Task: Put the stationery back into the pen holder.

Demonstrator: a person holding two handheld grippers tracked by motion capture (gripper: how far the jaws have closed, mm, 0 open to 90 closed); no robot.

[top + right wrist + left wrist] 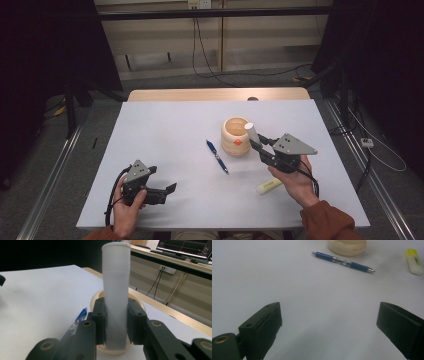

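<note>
Both tongs are in my sight from above, one at each near corner of the white table (165, 125). My right gripper (256, 141) has its jaws closed on a white cylinder (251, 131) — the pads press its two sides, low on the tube. In the right gripper view the cylinder (116, 290) stands upright between the jaws, its top well above them, its lower end over the mouth of the wooden cup (96, 298) just beyond the fingertips. From above, that cup (233, 136) sits directly ahead of the right gripper, touching or nearly touching the tube; I cannot tell whether the tube's end is inside the rim.

My left gripper (169, 190) rests low near the table's front edge, jaws wide apart with nothing between them — in the left gripper view I see bare table between the two black pads (265, 325).

Smaller things now. A blue pen (217, 156) lies flat between the two grippers, nearer the right one, just beside the cup; in the left gripper view the pen (343, 262) lies well ahead of the open jaws. A yellow highlighter (268, 185) lies on the table just under my right hand (296, 182), behind the right gripper.
</note>
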